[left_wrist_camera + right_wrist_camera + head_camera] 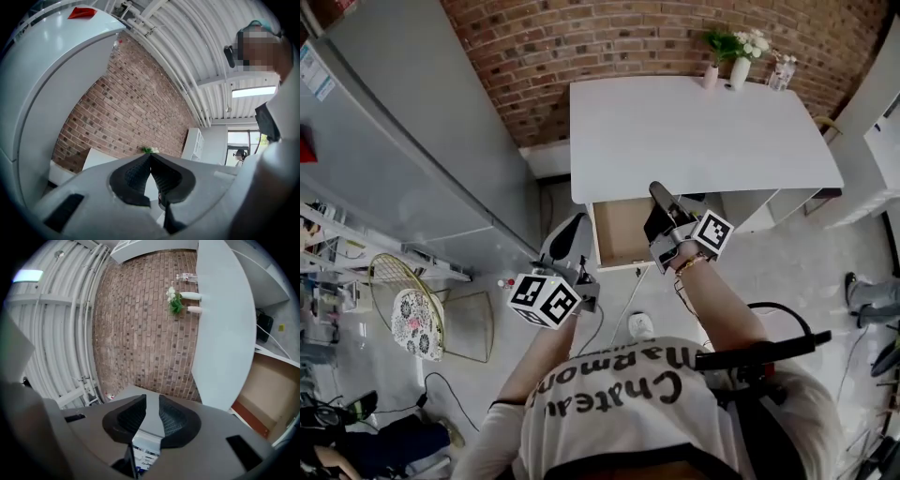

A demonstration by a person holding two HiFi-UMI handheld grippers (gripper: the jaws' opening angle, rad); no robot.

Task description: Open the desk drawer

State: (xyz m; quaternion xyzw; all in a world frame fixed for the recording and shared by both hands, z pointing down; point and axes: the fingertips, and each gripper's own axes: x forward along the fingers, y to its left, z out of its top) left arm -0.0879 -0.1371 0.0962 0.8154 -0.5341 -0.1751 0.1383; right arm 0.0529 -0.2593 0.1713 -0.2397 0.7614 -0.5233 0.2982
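1. Two grippers up! Your left gripper (150,157) is clenched, tips meeting on nothing. Your right gripper (152,400) is released, jaws a little apart with nothing between them.
2. One drawer (619,234), and it's out from under the one white desk (703,131). From the head view it sits just beneath your right gripper's tips, to the right of your left gripper.
3. Two vases (740,72) stand at the desk's far edge, well beyond both grippers.
4. One tall grey cabinet (422,141) stands off your left gripper's left side, with the brick wall (609,47) ahead.
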